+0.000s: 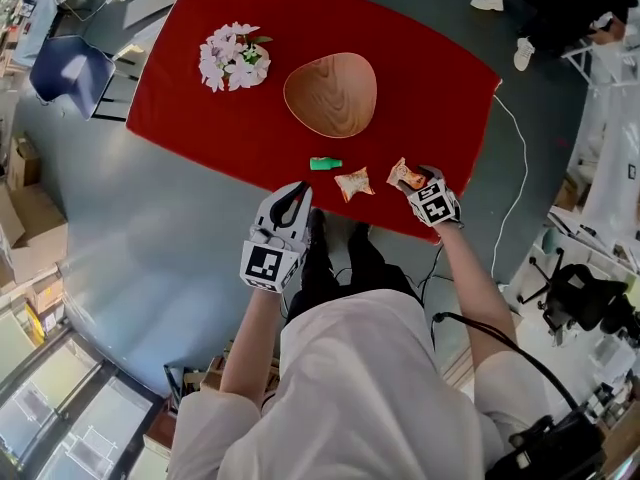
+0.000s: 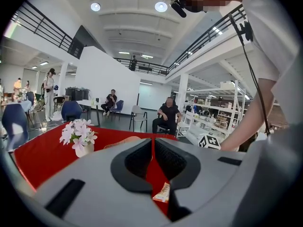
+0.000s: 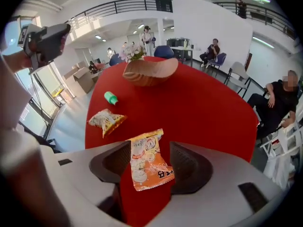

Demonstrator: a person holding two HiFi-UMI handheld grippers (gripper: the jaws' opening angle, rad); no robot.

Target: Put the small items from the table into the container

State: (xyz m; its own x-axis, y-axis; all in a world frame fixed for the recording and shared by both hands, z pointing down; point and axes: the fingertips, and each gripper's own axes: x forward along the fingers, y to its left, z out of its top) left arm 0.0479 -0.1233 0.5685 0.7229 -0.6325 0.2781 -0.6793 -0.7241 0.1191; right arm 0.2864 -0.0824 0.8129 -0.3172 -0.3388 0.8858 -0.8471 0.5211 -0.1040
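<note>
My left gripper is nearest to me, with its tips at the near edge of the red table. Its two fingers are together, only a thin slit is between them, and they carry nothing. Through this slit I see red cloth and a piece of a snack packet that lies further on.

My right gripper points steeply down on the table, a little further in and to the right. Its fingers stand wide apart. The orange snack packet lies flat on the cloth between them. It is closer to the left finger. I cannot tell if it touches that finger, but it is not pressed from both sides, so it is not held.

Just beside it, to the left, lies the second packet, crumpled, pale with an orange corner. A little beyond this one lies a small green item on its side, apart from both packets.

Further, near the middle of the table, stands the wooden bowl. It looks empty in the head view. All three small items are outside of it, on the cloth between the bowl and me.

To the left of the bowl, just beside it, is a small vase of pale pink flowers. Beyond the table, people sit on chairs.
</note>
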